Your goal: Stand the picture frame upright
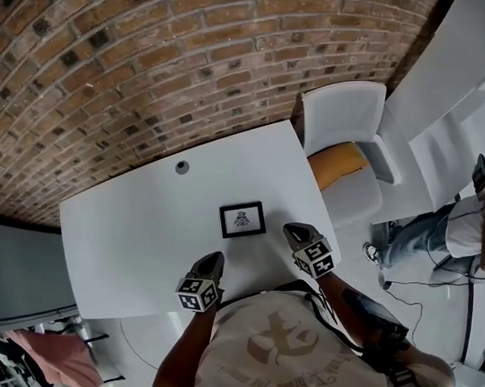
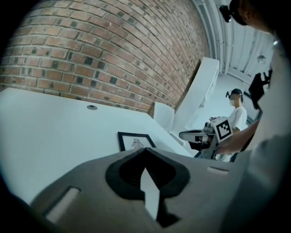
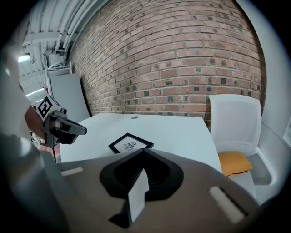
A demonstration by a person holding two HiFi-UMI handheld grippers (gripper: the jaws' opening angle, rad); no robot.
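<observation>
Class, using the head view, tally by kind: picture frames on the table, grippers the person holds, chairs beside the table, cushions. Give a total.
Picture frame: 1
Grippers: 2, left gripper and right gripper
White chair: 1
Orange cushion: 1
Total: 5

**A:** Where's the picture frame [image 1: 242, 219]?

**B:** Centre of the view, flat on the table [image 1: 123, 226]. The left gripper [image 1: 212, 262] is below-left of it, the right gripper [image 1: 295, 231] just to its right. The chair [image 1: 347, 116] is at upper right, beside the table, and the wall [image 1: 141, 65] runs across the top.
</observation>
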